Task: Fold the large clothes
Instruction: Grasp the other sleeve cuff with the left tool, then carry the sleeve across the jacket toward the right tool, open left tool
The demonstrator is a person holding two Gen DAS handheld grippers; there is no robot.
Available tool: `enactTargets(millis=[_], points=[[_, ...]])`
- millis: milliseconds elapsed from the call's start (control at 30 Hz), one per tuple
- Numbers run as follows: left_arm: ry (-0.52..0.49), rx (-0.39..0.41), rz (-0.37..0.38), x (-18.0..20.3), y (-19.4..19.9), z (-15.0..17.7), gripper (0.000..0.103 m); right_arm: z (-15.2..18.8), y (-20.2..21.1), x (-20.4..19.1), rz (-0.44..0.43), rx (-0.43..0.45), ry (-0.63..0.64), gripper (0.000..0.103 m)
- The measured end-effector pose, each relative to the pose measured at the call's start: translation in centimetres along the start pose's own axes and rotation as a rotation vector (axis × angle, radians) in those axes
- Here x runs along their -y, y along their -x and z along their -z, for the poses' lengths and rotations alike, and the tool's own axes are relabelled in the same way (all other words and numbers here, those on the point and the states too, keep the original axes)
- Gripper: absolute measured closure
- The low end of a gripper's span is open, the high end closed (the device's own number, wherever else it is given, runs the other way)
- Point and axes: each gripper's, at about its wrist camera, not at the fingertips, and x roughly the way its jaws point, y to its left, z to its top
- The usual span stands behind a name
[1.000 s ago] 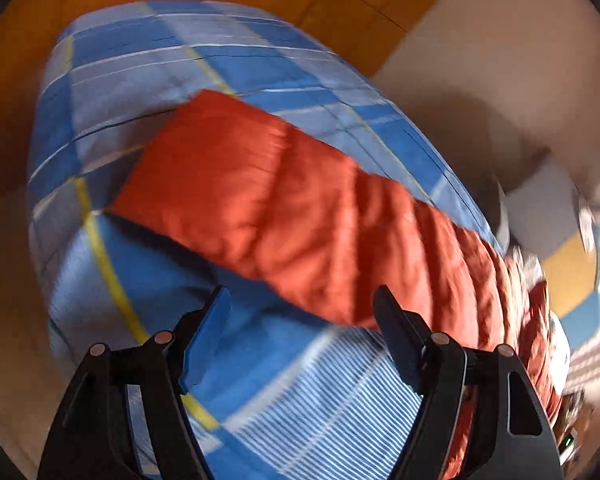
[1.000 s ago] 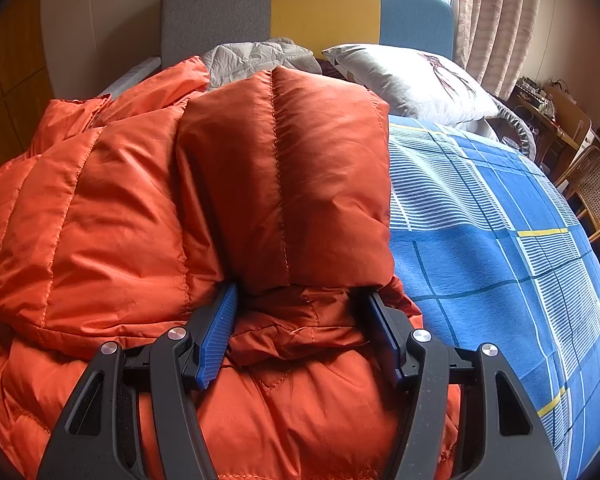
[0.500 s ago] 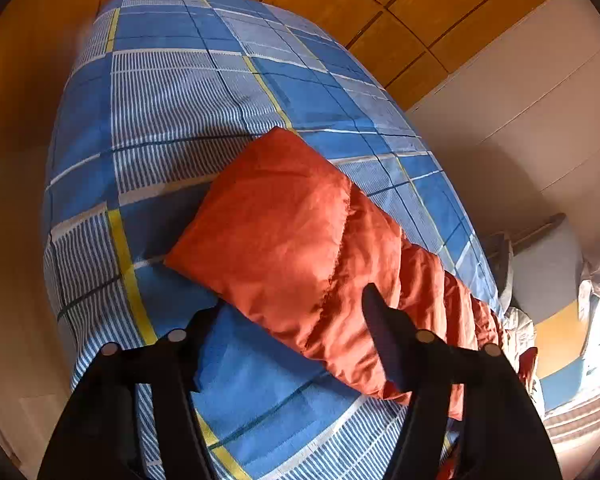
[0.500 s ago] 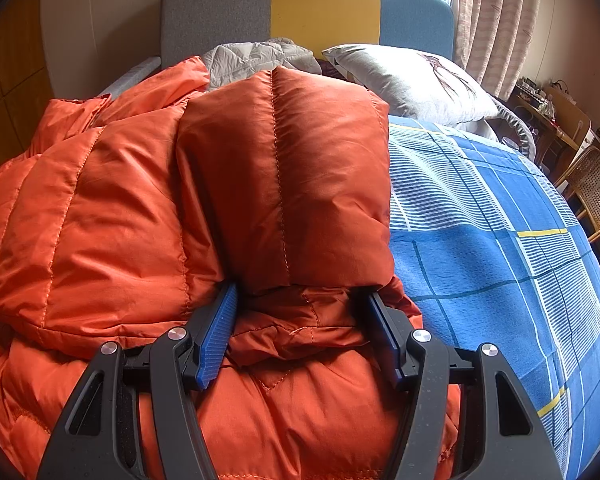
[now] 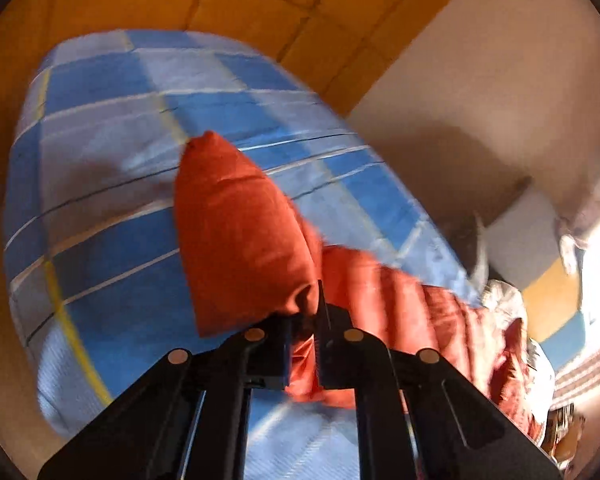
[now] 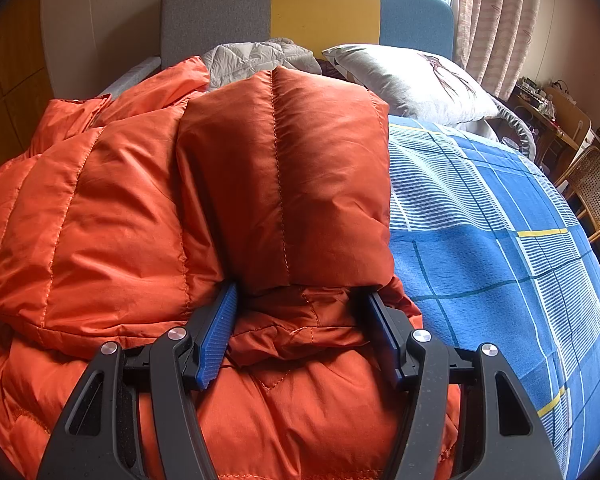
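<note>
My left hand-held gripper (image 5: 305, 344) has just closed on the sleeve end (image 5: 240, 240) of the orange jacket (image 6: 100, 216) on the bed (image 6: 480, 248), my right hand-held gripper (image 6: 300, 336) stands half open around its bunched collar, and I fear the slippery sleeve may slide out because only a thin fold is pinched.

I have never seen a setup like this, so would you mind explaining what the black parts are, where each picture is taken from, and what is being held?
There is no robot here: a person holds a two-finger tool in each hand, with a camera on each looking along its fingers. The left wrist view shows the left gripper, whose jaws have just been closing and now pinch an edge of the orange puffer jacket, lifting it off the blue checked bedcover. The right wrist view shows the right gripper with its jaws wide, one on each side of a bunched fold of the same jacket near the folded-over hood. A pillow lies by the headboard.
</note>
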Motion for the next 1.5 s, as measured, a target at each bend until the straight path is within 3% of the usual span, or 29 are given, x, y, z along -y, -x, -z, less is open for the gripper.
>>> enactTargets(millis=[333,667,967,1167,1500], points=[[-0.229,-0.055,0.231,13.4,-0.4,2.8,0.097,0.0,0.0,0.0,-0.003,0.001,-0.002,0.042],[-0.496,-0.203,0.404,25.4,-1.7,12.4,0.097,0.0,-0.1,0.0,-0.012,0.001,-0.006,0.042],[-0.593,-0.293,0.442,29.4,-2.5,18.4,0.097,-0.1,-0.2,0.5,-0.018,0.001,-0.008,0.042],[-0.640,-0.305,0.470,30.6,-2.4,20.1,0.097,0.0,-0.1,0.5,-0.019,0.001,-0.009,0.042],[-0.714,-0.330,0.582,36.5,-0.6,23.4,0.097,-0.1,-0.1,0.6,-0.020,0.002,-0.009,0.042]])
